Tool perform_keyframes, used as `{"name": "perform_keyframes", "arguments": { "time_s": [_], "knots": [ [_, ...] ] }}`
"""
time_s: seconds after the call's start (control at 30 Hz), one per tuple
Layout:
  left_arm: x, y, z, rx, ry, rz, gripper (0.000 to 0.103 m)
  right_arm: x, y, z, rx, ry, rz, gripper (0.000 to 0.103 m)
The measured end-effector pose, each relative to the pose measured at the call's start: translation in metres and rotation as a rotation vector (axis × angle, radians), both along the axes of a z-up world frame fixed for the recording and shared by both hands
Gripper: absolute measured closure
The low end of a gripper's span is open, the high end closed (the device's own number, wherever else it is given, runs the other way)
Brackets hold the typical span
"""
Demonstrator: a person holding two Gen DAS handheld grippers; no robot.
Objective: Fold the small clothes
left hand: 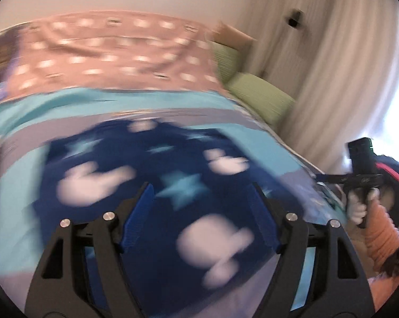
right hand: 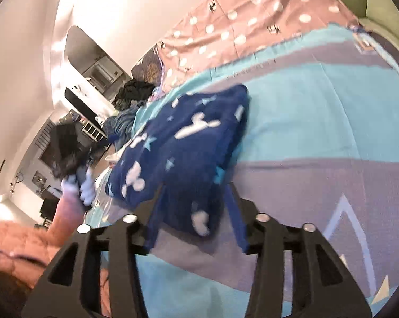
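Note:
A dark blue garment (left hand: 151, 167) with white mouse-head shapes and pale blue stars lies folded over on the bed, blurred in both views. My left gripper (left hand: 202, 196) hovers over its near part with the jaws wide apart and nothing clamped. In the right wrist view the garment (right hand: 189, 137) lies slanted, its near corner showing between the fingers of my right gripper (right hand: 195, 188). That gripper is open, with grey bedcover visible beside one pad. A gloved hand (left hand: 358, 209) holds the right tool at the bed's right edge.
The garment rests on a turquoise and grey bedcover (right hand: 318, 119). A pink dotted blanket (left hand: 106, 53) lies behind it, with green pillows (left hand: 260, 95) and a pale curtain (left hand: 318, 66) beyond. A heap of dark clothes (right hand: 136, 90) sits at the bed's far end. An orange sleeve (right hand: 22, 243) is near.

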State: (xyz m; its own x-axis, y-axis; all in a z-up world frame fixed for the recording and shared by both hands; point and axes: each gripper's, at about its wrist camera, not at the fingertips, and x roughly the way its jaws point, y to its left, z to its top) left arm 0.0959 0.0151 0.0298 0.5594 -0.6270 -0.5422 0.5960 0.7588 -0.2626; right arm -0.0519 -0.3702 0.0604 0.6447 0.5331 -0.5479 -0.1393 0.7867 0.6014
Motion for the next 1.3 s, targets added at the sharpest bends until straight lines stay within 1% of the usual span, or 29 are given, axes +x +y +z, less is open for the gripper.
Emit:
{"name": "perform_keyframes", "arguments": {
  "time_s": [0.07,0.1,0.13,0.17,0.2,0.27,0.33,0.37,0.4,0.43,0.53,0.63,0.7,0.73,0.77,0.8,0.83,0.87,0.9,0.93,1.0,1.03,1.1,1.13,1.17,1.2,1.23,1.27,1.3],
  "knots": [
    [-0.013,0.054,-0.005,-0.021,0.008,0.078,0.041,0.013,0.028,0.008,-0.034,-0.005,0.048,0.052],
    [-0.02,0.084,-0.01,-0.039,0.026,0.112,0.057,0.022,0.039,0.01,-0.047,-0.006,0.071,0.052],
    [-0.025,0.103,-0.015,-0.05,0.044,0.139,0.068,0.03,0.055,0.013,-0.062,-0.008,0.096,0.051],
    [-0.032,0.125,-0.024,-0.061,0.071,0.166,0.069,0.039,0.072,0.015,-0.073,-0.008,0.118,0.051],
    [-0.035,0.14,-0.03,-0.067,0.088,0.173,0.07,0.047,0.088,0.016,-0.074,-0.009,0.142,0.051],
    [-0.042,0.155,-0.047,-0.074,0.127,0.164,0.07,0.064,0.12,0.014,-0.065,-0.005,0.185,0.051],
    [-0.044,0.161,-0.062,-0.079,0.156,0.146,0.069,0.076,0.144,0.009,-0.073,0.017,0.21,0.051],
    [-0.044,0.159,-0.069,-0.085,0.168,0.133,0.066,0.078,0.154,0.009,-0.083,0.026,0.217,0.051],
    [-0.039,0.156,-0.077,-0.094,0.184,0.111,0.056,0.084,0.167,0.005,-0.101,0.046,0.225,0.051],
    [-0.037,0.157,-0.081,-0.098,0.189,0.101,0.048,0.088,0.179,0.001,-0.12,0.07,0.23,0.051],
    [-0.025,0.146,-0.093,-0.109,0.208,0.043,0.046,0.093,0.199,-0.011,-0.18,0.133,0.23,0.051],
    [-0.019,0.134,-0.099,-0.084,0.197,0.018,0.047,0.092,0.201,-0.026,-0.243,0.195,0.204,0.051],
    [-0.02,0.138,-0.099,-0.099,0.184,0.011,0.068,0.084,0.185,-0.037,-0.234,0.227,0.144,0.051],
    [-0.023,0.145,-0.097,-0.113,0.176,0.024,0.092,0.079,0.177,-0.04,-0.224,0.233,0.117,0.051],
    [-0.025,0.152,-0.097,-0.138,0.177,0.019,0.095,0.073,0.168,-0.043,-0.217,0.238,0.088,0.051],
    [-0.034,0.163,-0.093,-0.194,0.165,0.004,0.095,0.069,0.159,-0.047,-0.224,0.243,0.054,0.051],
    [-0.042,0.172,-0.09,-0.196,0.124,-0.004,0.095,0.065,0.15,-0.053,-0.231,0.251,0.025,0.051],
    [-0.048,0.178,-0.092,-0.171,0.101,-0.009,0.095,0.062,0.143,-0.057,-0.203,0.249,0.02,0.052],
    [-0.049,0.184,-0.103,-0.153,0.141,-0.01,0.096,0.057,0.134,-0.061,-0.146,0.232,0.019,0.052],
    [-0.048,0.187,-0.115,-0.146,0.186,0.013,0.103,0.053,0.129,-0.063,-0.121,0.224,0.011,0.053],
    [-0.045,0.192,-0.135,-0.137,0.253,0.06,0.103,0.043,0.12,-0.06,-0.077,0.21,-0.027,0.052],
    [-0.046,0.193,-0.135,-0.157,0.252,0.065,0.103,0.036,0.116,-0.056,-0.069,0.199,-0.05,0.052],
    [-0.05,0.195,-0.123,-0.217,0.212,0.056,0.103,0.023,0.108,-0.048,-0.078,0.18,-0.099,0.051],
    [-0.052,0.195,-0.116,-0.245,0.196,0.049,0.1,0.012,0.1,-0.043,-0.079,0.168,-0.137,0.051],
    [-0.054,0.195,-0.11,-0.262,0.18,0.045,0.086,0.006,0.094,-0.041,-0.077,0.162,-0.162,0.051],
    [-0.055,0.192,-0.104,-0.264,0.164,0.035,0.074,-0.005,0.085,-0.039,-0.07,0.158,-0.204,0.048],
    [-0.056,0.188,-0.1,-0.248,0.151,0.037,0.049,-0.015,0.075,-0.038,-0.066,0.158,-0.248,0.046],
    [-0.055,0.182,-0.099,-0.223,0.144,0.044,0.042,-0.022,0.069,-0.039,-0.06,0.162,-0.281,0.044],
    [-0.053,0.181,-0.101,-0.208,0.149,0.04,0.042,-0.029,0.06,-0.043,-0.041,0.177,-0.328,0.044]
  ]
}}
